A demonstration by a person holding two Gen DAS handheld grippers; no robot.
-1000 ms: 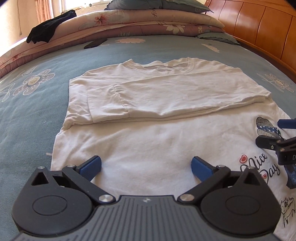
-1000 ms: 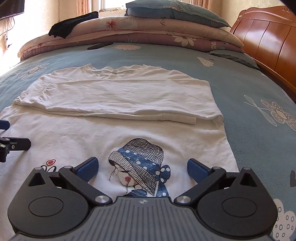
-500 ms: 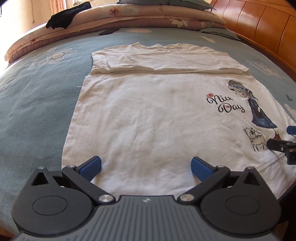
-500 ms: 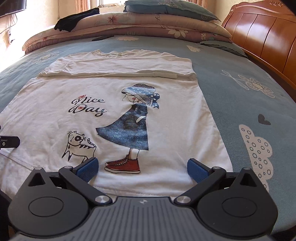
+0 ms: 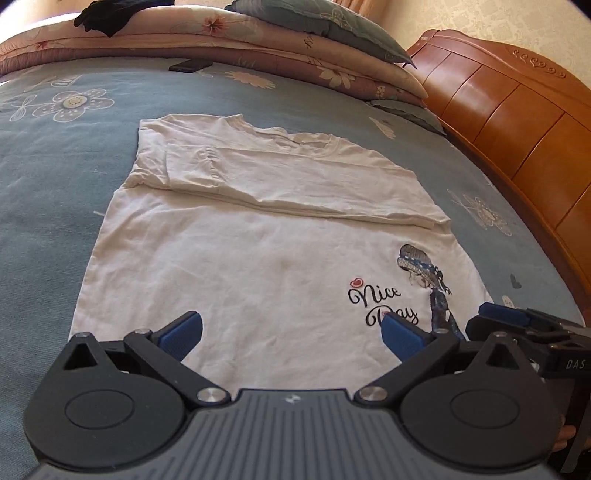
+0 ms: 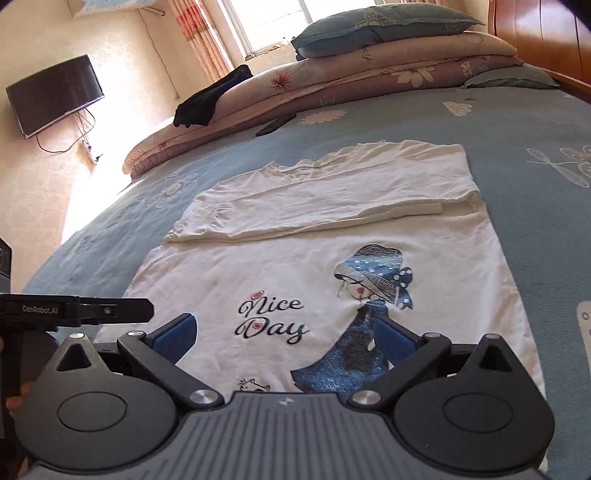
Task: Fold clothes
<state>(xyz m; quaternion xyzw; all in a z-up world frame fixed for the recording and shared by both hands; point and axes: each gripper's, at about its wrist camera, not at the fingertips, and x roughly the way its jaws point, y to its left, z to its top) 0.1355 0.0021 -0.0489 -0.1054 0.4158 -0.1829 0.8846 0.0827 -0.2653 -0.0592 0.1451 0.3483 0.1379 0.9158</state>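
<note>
Shirt (image 5: pixel 258 280) lies flat on the bed (image 5: pixel 44 192), sleeves folded across its far end, while left tool (image 5: pixel 291 332) and right tool (image 6: pixel 284 334) hover wide open and empty above its near hem, where a one-layer pinch might skew any fold.

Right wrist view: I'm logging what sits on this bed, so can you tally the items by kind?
White T-shirt: 1
Blue pillow: 1
Folded floral quilts: 1 stack; the number of layers is unclear
Black garment: 1
Dark flat object, maybe a phone: 1
Total: 5 entries
</note>
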